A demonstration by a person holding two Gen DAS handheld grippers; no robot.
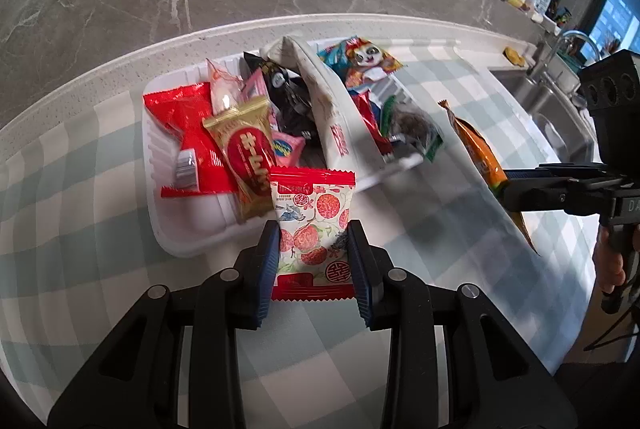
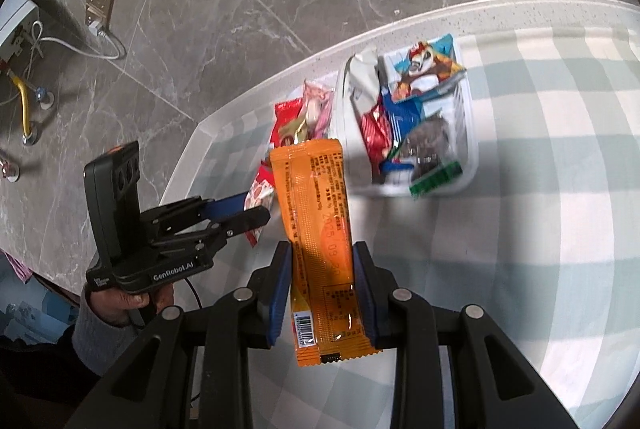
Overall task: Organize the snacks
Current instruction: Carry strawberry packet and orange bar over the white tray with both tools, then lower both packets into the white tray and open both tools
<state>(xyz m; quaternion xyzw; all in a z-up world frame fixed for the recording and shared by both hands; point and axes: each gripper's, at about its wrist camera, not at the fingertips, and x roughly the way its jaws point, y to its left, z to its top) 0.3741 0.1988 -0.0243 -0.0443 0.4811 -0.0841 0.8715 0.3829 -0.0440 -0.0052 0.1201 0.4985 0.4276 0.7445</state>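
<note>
Left gripper [image 1: 313, 257]: clamped on a white lychee-print packet with red ends [image 1: 312, 229], held just above the near rim of the left white plastic tray [image 1: 176, 237].
Right gripper [image 2: 322, 289]: gripped a long orange foil packet [image 2: 316, 229], raised over the green-checked tablecloth [image 2: 540, 189], near the right white tray [image 2: 472, 157] of snacks.

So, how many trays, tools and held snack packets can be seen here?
Trays: 2, the left-hand tray and the right-hand tray
Tools: 2, the left tool and the right tool
Held packets: 2, the fruit-print packet and the orange packet
Total: 6
</note>
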